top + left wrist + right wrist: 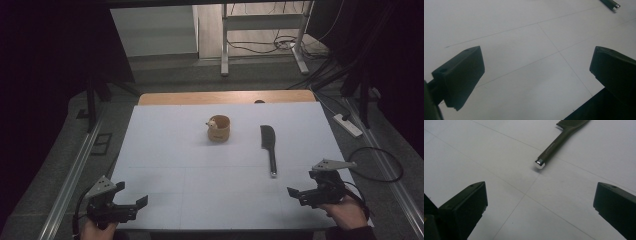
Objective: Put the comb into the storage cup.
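Comb [559, 141] is lying flat on the bench [200, 190], just ahead of our right gripper [306, 193], handle end nearest. Both grippers are spread, holding nothing. We are judging a low, square approach across the handle best; left gripper [131, 197] is waiting well apart.

Comb [269, 142] beside cup [219, 128] on table [165, 150]

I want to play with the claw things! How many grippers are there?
2. The left gripper is at the table's near left corner, the right gripper at the near right, close to the black comb. Both are open and hold nothing.
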A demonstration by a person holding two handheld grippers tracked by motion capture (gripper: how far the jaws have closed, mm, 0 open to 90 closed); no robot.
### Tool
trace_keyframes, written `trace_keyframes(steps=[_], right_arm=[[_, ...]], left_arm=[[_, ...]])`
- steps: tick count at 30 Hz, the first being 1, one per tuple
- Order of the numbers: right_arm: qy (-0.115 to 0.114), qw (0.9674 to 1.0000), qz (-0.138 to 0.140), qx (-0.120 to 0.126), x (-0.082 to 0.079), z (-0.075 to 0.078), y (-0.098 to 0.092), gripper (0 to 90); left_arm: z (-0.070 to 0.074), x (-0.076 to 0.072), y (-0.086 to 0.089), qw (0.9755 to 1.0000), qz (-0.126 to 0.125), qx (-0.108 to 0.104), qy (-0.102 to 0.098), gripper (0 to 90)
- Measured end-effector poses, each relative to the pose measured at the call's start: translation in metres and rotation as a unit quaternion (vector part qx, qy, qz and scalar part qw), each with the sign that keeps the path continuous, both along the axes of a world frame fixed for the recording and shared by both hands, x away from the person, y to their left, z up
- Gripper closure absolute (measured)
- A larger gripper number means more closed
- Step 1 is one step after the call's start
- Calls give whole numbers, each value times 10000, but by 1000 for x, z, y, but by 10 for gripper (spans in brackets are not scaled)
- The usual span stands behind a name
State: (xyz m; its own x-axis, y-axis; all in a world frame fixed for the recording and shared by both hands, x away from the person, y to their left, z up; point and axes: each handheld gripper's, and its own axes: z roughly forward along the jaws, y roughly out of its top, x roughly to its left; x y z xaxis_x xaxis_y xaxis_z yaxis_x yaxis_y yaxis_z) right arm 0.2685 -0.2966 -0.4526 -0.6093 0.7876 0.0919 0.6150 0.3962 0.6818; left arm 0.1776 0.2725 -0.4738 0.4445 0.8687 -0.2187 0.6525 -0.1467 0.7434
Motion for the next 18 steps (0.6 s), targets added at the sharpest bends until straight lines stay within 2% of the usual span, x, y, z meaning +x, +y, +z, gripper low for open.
trace_keyframes(steps=[9,18], right_arm=[[-82,9999,145,-14,6,3,6,0],[-77,9999,78,-26,14,5,7,0]], left_arm=[[0,0,0,10000,6,-17,-7,3],[0,0,0,10000,3,-9,10,3]])
